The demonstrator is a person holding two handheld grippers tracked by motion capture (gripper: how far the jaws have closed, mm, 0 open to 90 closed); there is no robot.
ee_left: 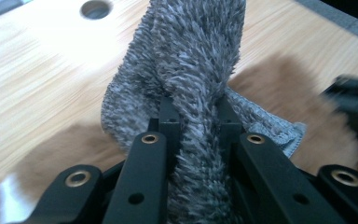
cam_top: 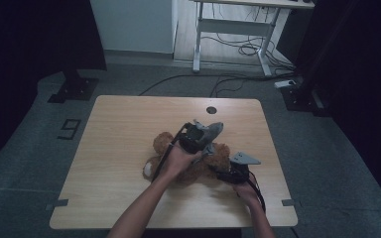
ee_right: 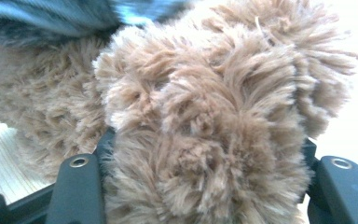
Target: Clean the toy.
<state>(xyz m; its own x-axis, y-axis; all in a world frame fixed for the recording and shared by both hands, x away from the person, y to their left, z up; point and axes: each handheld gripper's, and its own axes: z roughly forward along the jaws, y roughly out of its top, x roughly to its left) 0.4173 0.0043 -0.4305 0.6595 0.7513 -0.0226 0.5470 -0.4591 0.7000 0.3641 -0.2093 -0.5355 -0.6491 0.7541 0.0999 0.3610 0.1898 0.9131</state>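
we've got the left gripper (ee_left: 193, 109) clenched on the grey cloth (ee_left: 191, 56), held over the teddy bear (cam_top: 198, 163). right gripper (ee_right: 205, 154) fingers grasp the bear's fur (bear lying mid tabletop (cam_top: 119, 148)).

Plush toy (cam_top: 198, 161): shaggy light brown fur, white patch at near-left end. Cloth (ee_left: 191, 70): grey, flecked lighter, fuzzy pile. Left gripper (ee_left: 195, 121), right gripper (cam_top: 217, 173): black, brass-coloured rivets. Table (cam_top: 124, 148): pale wood grain.
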